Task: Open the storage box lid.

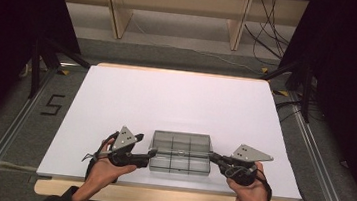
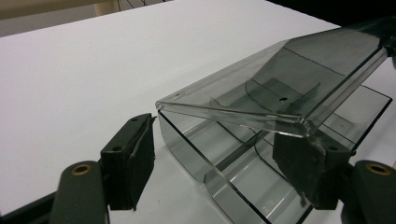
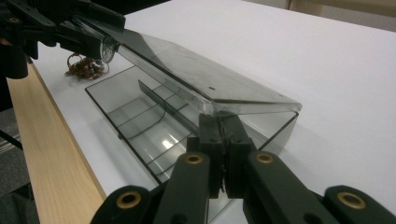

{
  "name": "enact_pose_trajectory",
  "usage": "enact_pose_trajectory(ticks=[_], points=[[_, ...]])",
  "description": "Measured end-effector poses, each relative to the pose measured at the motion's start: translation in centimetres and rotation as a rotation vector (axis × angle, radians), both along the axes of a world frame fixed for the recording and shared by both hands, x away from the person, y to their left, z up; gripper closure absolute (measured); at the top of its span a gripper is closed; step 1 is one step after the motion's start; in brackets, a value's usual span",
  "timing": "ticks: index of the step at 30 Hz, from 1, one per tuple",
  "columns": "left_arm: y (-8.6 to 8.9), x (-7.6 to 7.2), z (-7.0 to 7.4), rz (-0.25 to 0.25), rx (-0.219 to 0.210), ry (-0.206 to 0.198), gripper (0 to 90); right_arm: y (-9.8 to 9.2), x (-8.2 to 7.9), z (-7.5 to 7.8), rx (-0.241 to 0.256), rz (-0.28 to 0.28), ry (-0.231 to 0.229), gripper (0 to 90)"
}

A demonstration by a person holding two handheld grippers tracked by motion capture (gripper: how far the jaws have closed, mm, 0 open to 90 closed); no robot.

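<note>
Low in the middle of the high view, near the table's (image 1: 176, 100) front edge, I have the clear compartment box (image 1: 181, 153) sitting between my two tools. My right gripper (image 3: 223, 135) is clamped shut on the corner of the lid (image 3: 187, 79), which holds it tilted up off the tray so the dividers (image 3: 154, 105) are exposed. My left gripper (image 2: 224, 158) has its jaws spread wide around the box's near corner, gripping nothing; I judge it is placed there to steady the base.
</note>
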State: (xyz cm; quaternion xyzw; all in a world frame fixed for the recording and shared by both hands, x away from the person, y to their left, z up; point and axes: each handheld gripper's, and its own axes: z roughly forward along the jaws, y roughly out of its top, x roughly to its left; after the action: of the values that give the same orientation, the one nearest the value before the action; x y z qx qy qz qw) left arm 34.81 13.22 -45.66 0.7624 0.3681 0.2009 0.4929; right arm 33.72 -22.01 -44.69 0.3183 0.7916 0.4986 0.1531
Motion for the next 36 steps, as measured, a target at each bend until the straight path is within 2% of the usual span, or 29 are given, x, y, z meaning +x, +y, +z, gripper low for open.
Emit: enact_pose_trajectory(ticks=[2, 3, 4, 5, 7, 8, 12, 14, 15, 16, 19, 21, 23, 24, 26, 27, 28, 31, 32, 34, 36], points=[[-0.1, 0.1, 0.0, 0.006, -0.003, 0.004, 29.4, 0.0, 0.1, 0.1, 0.0, -0.001, 0.001, 89.4], [-0.1, 0.2, 0.0, 0.006, -0.005, 0.003, 29.9, 0.2, 0.0, 0.1, 0.023, -0.015, 0.027, 89.4], [-0.1, 0.3, 0.0, 0.006, -0.008, 0.002, 29.9, 0.2, 0.0, 0.1, 0.023, -0.015, 0.027, 89.4], [-0.1, 0.5, 0.0, -0.004, -0.017, -0.002, 30.2, 0.1, 0.3, 0.2, 0.003, 0.0, -0.016, 89.4], [0.0, 0.8, 0.0, -0.016, -0.021, -0.014, 30.7, 0.1, 0.4, 0.2, 0.006, 0.002, -0.02, 89.4], [0.0, 1.0, 0.0, -0.011, -0.016, -0.028, 31.6, 0.3, 0.5, 0.3, 0.03, 0.005, -0.003, 89.4], [-0.3, 1.4, 0.0, -0.035, -0.023, -0.045, 33.7, 0.4, 0.7, 0.4, 0.023, 0.006, -0.013, 89.3], [-0.4, 1.5, 0.1, -0.037, -0.01, -0.054, 35.2, 0.5, 0.7, 0.4, 0.033, 0.0, -0.002, 89.4], [-0.5, 1.6, 0.1, -0.041, -0.014, -0.057, 36.4, 0.5, 0.8, 0.5, 0.025, -0.003, -0.021, 89.4], [-0.5, 1.8, 0.2, -0.048, -0.002, -0.068, 38.4, 0.6, 0.9, 0.5, 0.035, 0.003, -0.004, 89.3], [-0.5, 2.1, 0.1, -0.046, 0.016, -0.076, 42.0, 0.6, 0.9, 0.6, 0.038, -0.001, 0.004, 89.4], [-0.5, 2.3, 0.1, -0.056, 0.006, -0.078, 44.0, 0.5, 1.1, 0.6, 0.036, 0.009, -0.015, 89.4], [-0.5, 2.5, 0.1, -0.073, 0.014, -0.097, 45.8, 0.5, 1.1, 0.7, 0.03, 0.008, -0.006, 89.4], [-0.6, 2.6, 0.2, -0.073, 0.028, -0.099, 46.5, 0.4, 1.3, 0.7, 0.022, 0.008, -0.012, 89.4], [-0.7, 2.6, 0.2, -0.079, 0.024, -0.099, 48.2, 0.4, 1.3, 0.6, 0.026, -0.003, -0.013, 89.4], [-0.9, 2.5, 0.3, -0.081, 0.03, -0.101, 49.5, 0.5, 1.3, 0.6, 0.037, -0.01, -0.029, 89.4], [-1.0, 2.6, 0.4, -0.1, 0.046, -0.117, 52.0, 0.5, 1.5, 0.6, 0.035, 0.009, -0.019, 89.3], [-1.1, 2.6, 0.4, -0.106, 0.044, -0.115, 54.3, 0.3, 1.6, 0.7, 0.015, 0.0, -0.037, 89.3], [-1.3, 2.7, 0.4, -0.12, 0.042, -0.116, 55.0, 0.2, 1.5, 0.7, 0.025, -0.008, -0.011, 89.4], [-1.3, 2.8, 0.5, -0.121, 0.045, -0.112, 55.1, 0.2, 1.5, 0.6, 0.026, -0.012, -0.02, 89.3], [-1.3, 2.9, 0.6, -0.127, 0.058, -0.106, 55.3, 0.1, 1.4, 0.6, 0.034, -0.013, -0.002, 88.7]])
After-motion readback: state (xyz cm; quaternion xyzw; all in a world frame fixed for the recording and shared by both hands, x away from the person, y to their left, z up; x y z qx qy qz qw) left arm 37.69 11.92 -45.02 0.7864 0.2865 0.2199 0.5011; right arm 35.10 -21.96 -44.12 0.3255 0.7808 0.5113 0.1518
